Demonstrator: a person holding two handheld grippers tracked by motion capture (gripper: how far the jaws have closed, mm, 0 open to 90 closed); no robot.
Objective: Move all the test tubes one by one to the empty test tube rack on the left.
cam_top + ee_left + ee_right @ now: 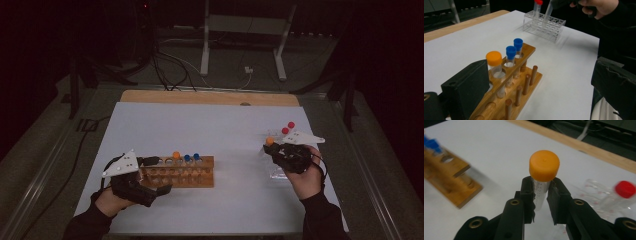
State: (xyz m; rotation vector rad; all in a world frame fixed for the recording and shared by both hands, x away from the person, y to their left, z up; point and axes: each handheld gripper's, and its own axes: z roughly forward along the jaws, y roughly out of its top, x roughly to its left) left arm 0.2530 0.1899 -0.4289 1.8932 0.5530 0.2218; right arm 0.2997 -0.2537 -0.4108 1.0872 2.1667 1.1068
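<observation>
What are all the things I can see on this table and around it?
Wooden rack: one, brown, near left of the table, steadied by the left claw.
Orange-capped tube in wooden rack: one, left end of the filled holes.
Blue-capped tubes: two, beside it in the same rack.
Clear plastic rack: one, see-through, right side of the table.
Red-capped tubes: two, standing in the clear rack.
Held orange-capped tube: one, lifted above the table.
Table: one, white top, wooden far edge.
Left claw: black, at the wooden rack.
Right claw: black, shut on the held tube.
</observation>
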